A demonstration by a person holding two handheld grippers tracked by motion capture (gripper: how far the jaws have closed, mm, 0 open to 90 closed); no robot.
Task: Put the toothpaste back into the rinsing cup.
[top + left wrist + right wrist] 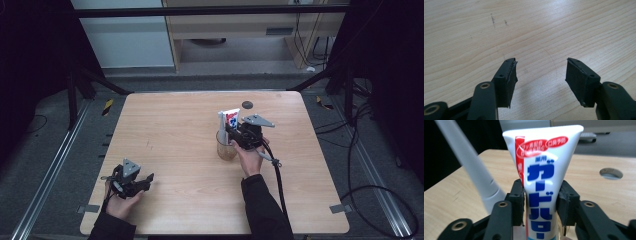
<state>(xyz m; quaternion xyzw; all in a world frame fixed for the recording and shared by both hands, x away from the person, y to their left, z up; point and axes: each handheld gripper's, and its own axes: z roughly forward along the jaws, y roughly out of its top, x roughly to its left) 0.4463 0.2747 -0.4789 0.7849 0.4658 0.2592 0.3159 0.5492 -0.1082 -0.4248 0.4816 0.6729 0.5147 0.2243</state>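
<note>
Table [175, 125]: pale wood, middle of the high view; bare apart from the items below.

Right gripper [231, 134]: right of centre, at the cup. In the right gripper view its pads [519, 200] lie against both sides of the tube, pinching it lightly at half spread.

Left gripper [147, 181]: lower left of the high view, resting in the hand; jaws spread wide over bare wood [540, 75], nothing between them.

Cup [226, 147]: clear, centre of the table, just left of the right hand.

Tube [541, 170]: white toothpaste tube with blue and red print, upright, crimped end up, lower end down in the cup.

Brush [474, 165]: white handle leaning in the same cup, just left of the tube.

Hole [247, 104]: dark round grommet, above the cup, well apart.

Step, as judged: standing the tube in the cup, nearly done. Next move calls for spreading the jaws clear and drawing back toward the lower right. Hazards: the brush handle close beside the left jaw; a snag could tip the light cup.
</note>
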